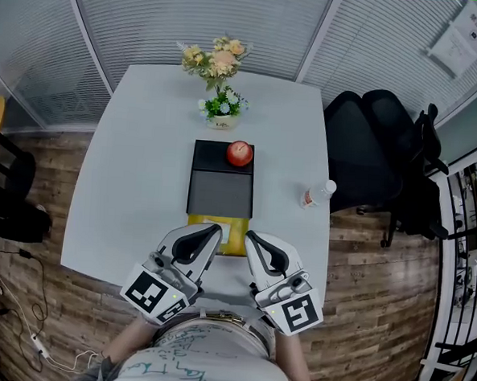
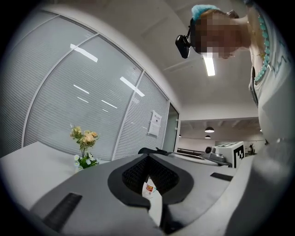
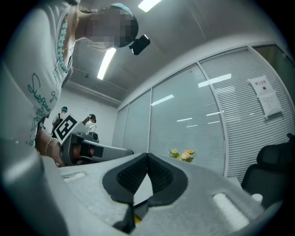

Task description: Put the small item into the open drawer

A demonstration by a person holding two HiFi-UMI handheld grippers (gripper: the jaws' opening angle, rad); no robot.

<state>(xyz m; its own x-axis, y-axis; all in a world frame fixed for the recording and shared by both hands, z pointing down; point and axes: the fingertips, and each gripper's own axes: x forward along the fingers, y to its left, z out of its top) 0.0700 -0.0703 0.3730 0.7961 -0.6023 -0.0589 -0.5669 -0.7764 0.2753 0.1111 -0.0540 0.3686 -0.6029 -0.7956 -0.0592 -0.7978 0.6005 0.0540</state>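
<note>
A red apple (image 1: 239, 153) rests on top of a black drawer box (image 1: 221, 191) in the middle of the white table (image 1: 135, 163). At the box's near end a yellow drawer (image 1: 232, 237) stands pulled out. My left gripper (image 1: 212, 232) and right gripper (image 1: 252, 238) hover side by side at the table's near edge, either side of the yellow drawer, both shut and empty. In the left gripper view the jaws (image 2: 148, 157) meet, with a bottle label (image 2: 148, 187) showing through the gap. The right gripper's jaws (image 3: 147, 156) meet too.
A vase of flowers (image 1: 219, 72) stands at the table's far end, behind the box. A plastic bottle (image 1: 318, 193) lies near the right edge. A black office chair (image 1: 382, 154) stands to the right of the table. Blinds and glass walls surround the room.
</note>
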